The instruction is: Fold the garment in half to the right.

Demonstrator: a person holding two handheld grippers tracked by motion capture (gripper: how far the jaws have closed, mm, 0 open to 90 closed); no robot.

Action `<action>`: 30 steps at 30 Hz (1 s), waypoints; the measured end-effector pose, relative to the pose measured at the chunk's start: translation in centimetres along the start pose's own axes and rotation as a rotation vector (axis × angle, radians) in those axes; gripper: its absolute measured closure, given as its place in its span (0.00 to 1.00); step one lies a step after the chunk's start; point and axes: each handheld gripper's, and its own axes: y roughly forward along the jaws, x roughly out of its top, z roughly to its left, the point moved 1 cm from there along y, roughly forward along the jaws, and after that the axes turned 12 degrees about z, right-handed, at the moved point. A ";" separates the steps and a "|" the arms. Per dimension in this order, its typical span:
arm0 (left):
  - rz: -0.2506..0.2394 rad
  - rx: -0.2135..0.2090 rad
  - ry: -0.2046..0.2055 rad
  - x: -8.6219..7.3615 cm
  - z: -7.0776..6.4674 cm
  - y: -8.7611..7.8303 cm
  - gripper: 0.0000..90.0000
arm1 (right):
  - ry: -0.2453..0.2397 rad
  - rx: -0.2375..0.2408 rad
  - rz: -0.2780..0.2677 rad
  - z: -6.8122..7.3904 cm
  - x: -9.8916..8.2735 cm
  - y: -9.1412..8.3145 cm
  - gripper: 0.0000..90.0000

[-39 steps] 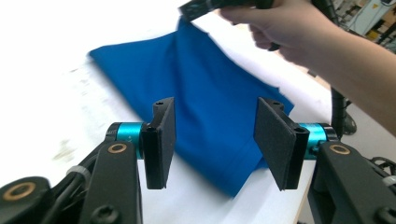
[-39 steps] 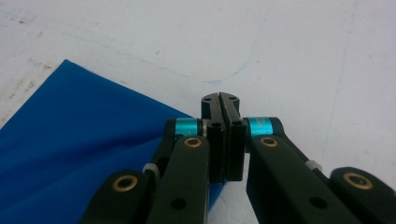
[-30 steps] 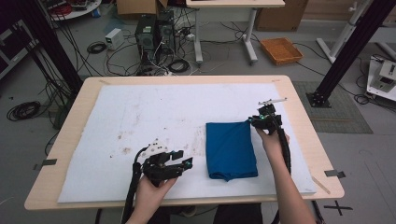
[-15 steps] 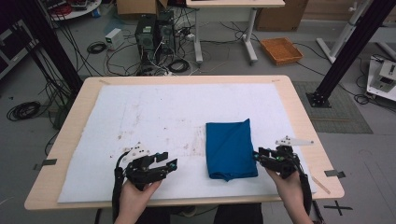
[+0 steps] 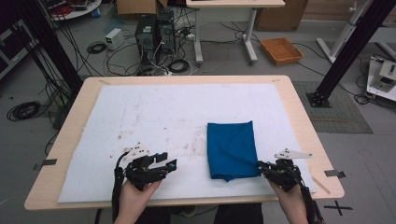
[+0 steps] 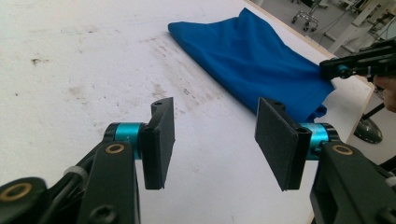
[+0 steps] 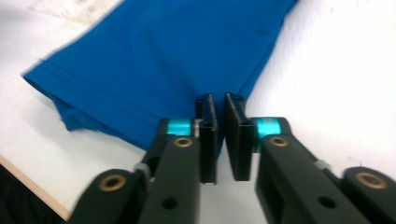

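The blue cloth [image 5: 232,149], folded into a neat rectangle, lies flat on the white mat [image 5: 154,116] that covers the wooden table [image 5: 299,112], right of the middle and toward the near edge. Its long axis runs from near to far, so its 2 short edges face the person and the far side of the table, and its 2 long edges face left and right.

The right gripper [image 5: 261,166] sits at the cloth's near right corner, touching or just beside the hem. In the right gripper view its jaws stand almost together, a thin slit between them, and the cloth's edge lies right at their tips; whether any fabric is pinched in that slit I cannot tell.

The left gripper [image 5: 164,161] rests on the mat well to the left of the cloth, apart from it, with bare mat between. In the left gripper view [image 6: 212,140] its jaws are spread wide with nothing between them, and the cloth lies ahead of them and to the right.

So the right hand [image 5: 290,201] is the nearer 1 by far. Any coming move on the cloth most likely starts from that near right corner, while the left gripper would have to travel right across the mat to reach the near left corner
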 end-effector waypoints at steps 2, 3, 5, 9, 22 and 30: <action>0.001 -0.001 0.004 0.0 0.0 0.0 0.53 | 0.017 0.002 0.007 -0.4 -0.1 0.2 0.82; 0.005 -0.002 0.006 0.0 -0.1 0.1 0.53 | 0.028 0.003 -0.002 -0.6 0.0 0.1 0.81; 0.006 -0.001 0.003 0.1 0.0 0.4 0.52 | 0.033 0.000 -0.030 -0.9 0.7 -0.2 0.79; 0.014 0.006 -0.010 0.5 0.4 0.9 0.51 | 0.037 -0.028 -0.050 -1.8 3.2 -0.3 0.76; 0.019 0.023 -0.016 0.1 1.3 0.9 0.51 | 0.011 -0.087 -0.013 -5.6 14.6 4.8 0.75; 0.022 0.016 -0.023 -0.2 1.4 0.6 0.51 | -0.109 -0.040 0.125 -4.8 16.5 8.5 0.78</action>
